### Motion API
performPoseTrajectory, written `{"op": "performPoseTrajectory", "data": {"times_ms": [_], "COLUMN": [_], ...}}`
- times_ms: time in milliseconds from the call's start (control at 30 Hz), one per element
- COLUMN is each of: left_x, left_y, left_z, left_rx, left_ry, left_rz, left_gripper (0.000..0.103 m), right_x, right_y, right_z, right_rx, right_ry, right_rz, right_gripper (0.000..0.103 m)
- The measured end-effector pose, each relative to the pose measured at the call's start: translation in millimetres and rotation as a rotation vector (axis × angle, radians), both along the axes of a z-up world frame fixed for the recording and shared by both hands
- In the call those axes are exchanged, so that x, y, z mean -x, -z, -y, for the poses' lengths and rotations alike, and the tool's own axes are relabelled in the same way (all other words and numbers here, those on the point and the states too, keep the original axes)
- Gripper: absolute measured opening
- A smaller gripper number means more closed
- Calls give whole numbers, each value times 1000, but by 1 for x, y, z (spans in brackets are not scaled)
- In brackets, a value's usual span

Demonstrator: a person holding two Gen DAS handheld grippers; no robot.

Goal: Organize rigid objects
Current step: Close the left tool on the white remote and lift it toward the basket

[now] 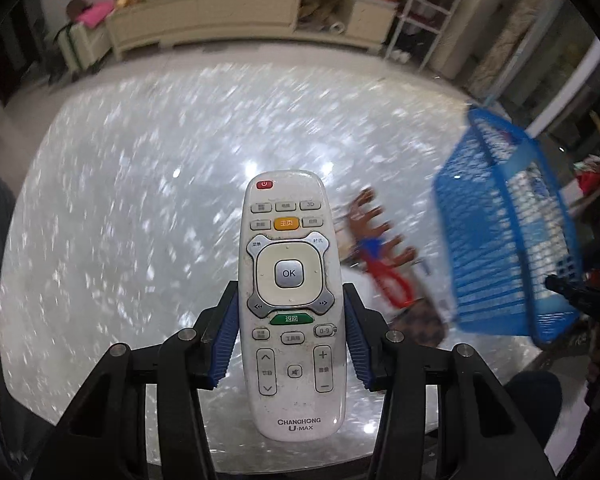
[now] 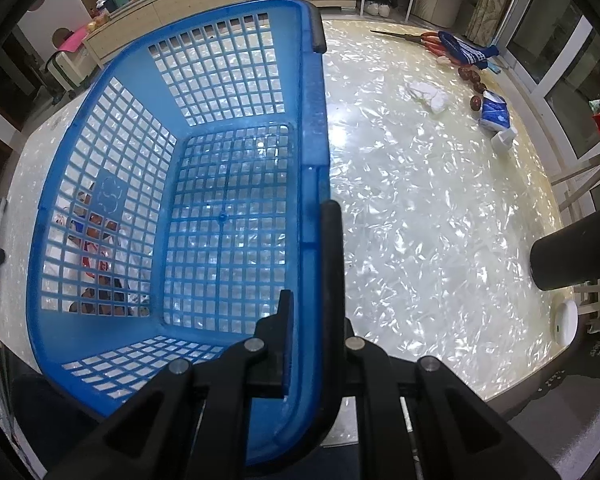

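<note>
Between the left tongs' pads: we hold the white remote (image 1: 291,304), buttons facing up, its power-button end pointing away from us and its branded end toward the wrist.
Left tongs (image 1: 291,340): pressed in on the remote's two long sides, blue pads (image 1: 226,344) touching it just below the OK button.
Under the remote: the shiny pearly table (image 1: 120,220), blurred; we cannot tell whether the remote touches it.
Right tongs (image 2: 314,320): pinching the near right rim of the blue basket (image 2: 140,208), one finger inside the wall and the other outside, by the black handle.
Basket: nothing inside that we can see; the table shows through its mesh.
Right of the left tongs: the same basket (image 1: 504,236), tilted, with the red-handled scissors (image 1: 388,276) blurred between it and the remote.
Far beyond the right tongs: scissors (image 2: 412,36), a blue sock (image 2: 466,50), a crumpled tissue (image 2: 428,94) and a blue tissue pack (image 2: 494,114) along the table's far right edge.
</note>
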State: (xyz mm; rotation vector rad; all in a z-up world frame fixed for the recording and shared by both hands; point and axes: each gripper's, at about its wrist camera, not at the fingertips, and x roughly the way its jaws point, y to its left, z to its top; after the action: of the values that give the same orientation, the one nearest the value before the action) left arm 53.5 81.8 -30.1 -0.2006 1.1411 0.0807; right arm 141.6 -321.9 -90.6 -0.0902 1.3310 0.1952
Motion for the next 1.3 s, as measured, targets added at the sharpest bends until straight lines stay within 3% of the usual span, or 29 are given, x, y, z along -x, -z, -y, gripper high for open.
{"op": "performPoseTrajectory", "data": {"times_ms": [233, 633, 967, 1300], "left_x": [-16, -60, -93, -119], "left_y": [-38, -64, -41, -3], "left_z": [42, 146, 205, 233], "left_rx": [10, 29, 77, 47], "left_ry": [93, 342, 481, 571], "left_rz": [79, 145, 115, 46], "left_gripper": [52, 52, 53, 53], "right_x": [-6, -14, -12, -14], "right_y": [1, 2, 4, 3], "right_z": [1, 11, 17, 21], "right_rx": [-11, -33, -65, -91], "right_ry": [-43, -22, 4, 21], "right_rz": [7, 1, -8, -6], "right_gripper": [4, 4, 4, 4]}}
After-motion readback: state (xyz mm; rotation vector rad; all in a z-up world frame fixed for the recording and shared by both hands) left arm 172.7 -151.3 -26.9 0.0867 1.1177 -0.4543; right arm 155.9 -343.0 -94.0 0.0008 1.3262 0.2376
